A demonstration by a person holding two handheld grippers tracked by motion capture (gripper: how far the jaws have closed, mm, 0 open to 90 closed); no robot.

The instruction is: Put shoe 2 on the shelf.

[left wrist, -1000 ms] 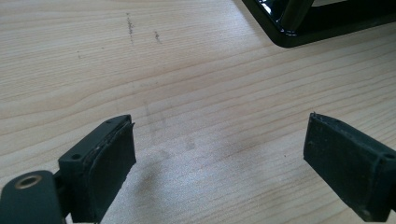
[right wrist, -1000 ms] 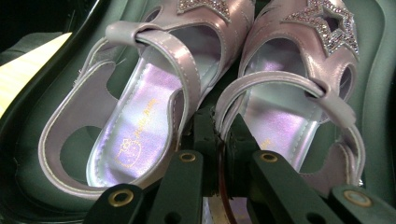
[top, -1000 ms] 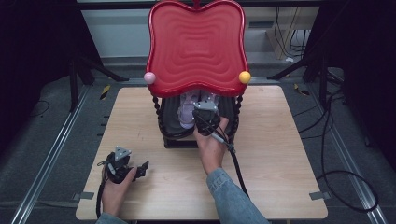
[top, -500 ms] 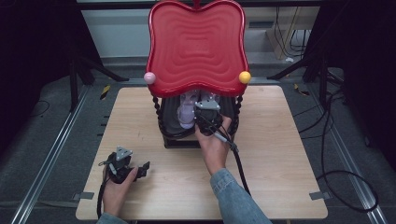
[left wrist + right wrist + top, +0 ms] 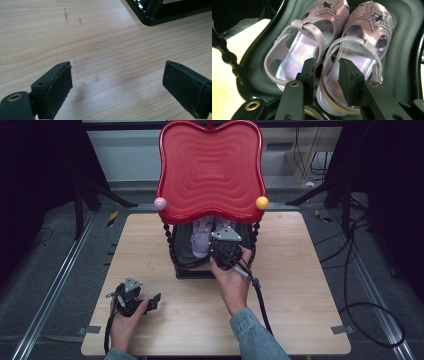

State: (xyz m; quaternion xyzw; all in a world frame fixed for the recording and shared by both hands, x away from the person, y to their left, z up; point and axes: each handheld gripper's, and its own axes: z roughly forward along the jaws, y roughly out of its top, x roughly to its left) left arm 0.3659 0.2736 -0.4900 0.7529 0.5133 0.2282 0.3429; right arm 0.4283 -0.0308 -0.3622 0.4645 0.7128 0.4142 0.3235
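A pair of lilac sandals point(image 5: 200, 237) with glitter stars lies side by side in the black lower tray point(image 5: 182, 256) of a stand. My right gripper point(image 5: 225, 248) reaches into that tray from the near side. In the right gripper view its jaws point(image 5: 325, 68) have just been opening. They straddle the inner heel strap of the right sandal point(image 5: 359, 50), and the pads stand apart from it. The left sandal point(image 5: 297, 57) lies just beside the left jaw. My left gripper point(image 5: 154, 302) rests open at the front left, with bare wood between its jaws point(image 5: 117, 80).
A red wavy apple-shaped top point(image 5: 210, 170) overhangs the black tray point(image 5: 404, 50), with a pink ball point(image 5: 160, 203) and a yellow ball point(image 5: 261, 202) at its corners. Twisted black posts point(image 5: 169, 242) flank the tray. Cables point(image 5: 360, 290) trail off the wooden table point(image 5: 310, 285).
My right hand has shifted slightly at the black tray, staying over the sandals. The left hand and gripper have kept still.
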